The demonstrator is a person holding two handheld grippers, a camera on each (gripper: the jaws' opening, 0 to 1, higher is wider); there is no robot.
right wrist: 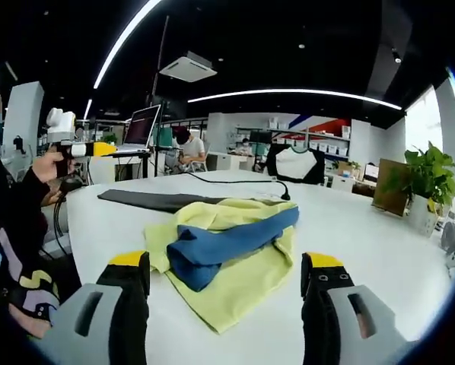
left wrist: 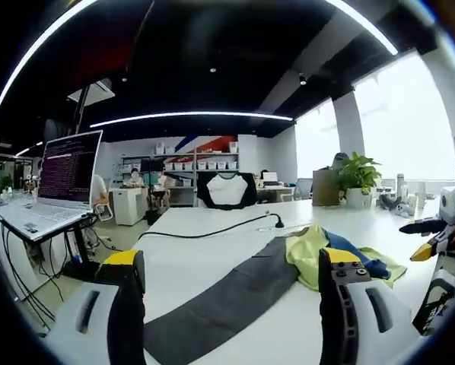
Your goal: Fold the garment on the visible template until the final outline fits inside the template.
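A yellow-green garment (right wrist: 235, 293) with a blue part (right wrist: 227, 242) folded over it lies crumpled on the white table (right wrist: 364, 228). One end rests on a long dark grey template (right wrist: 155, 200). In the left gripper view the template (left wrist: 227, 296) runs between my jaws toward the garment (left wrist: 319, 251). My left gripper (left wrist: 231, 304) hovers open above the template's near end, with nothing in it. Just short of the garment's near edge, my right gripper (right wrist: 226, 300) is open and empty too. Each gripper appears in the other's view, held by a hand: right gripper (left wrist: 429, 239), left gripper (right wrist: 79, 148).
A black cable (left wrist: 212, 228) crosses the table behind the template. A potted plant (left wrist: 357, 179) and a brown box stand at the far right. A laptop (left wrist: 60, 182) sits on a stand left of the table. A black-and-white shirt (left wrist: 227, 190) hangs beyond; people sit in the background.
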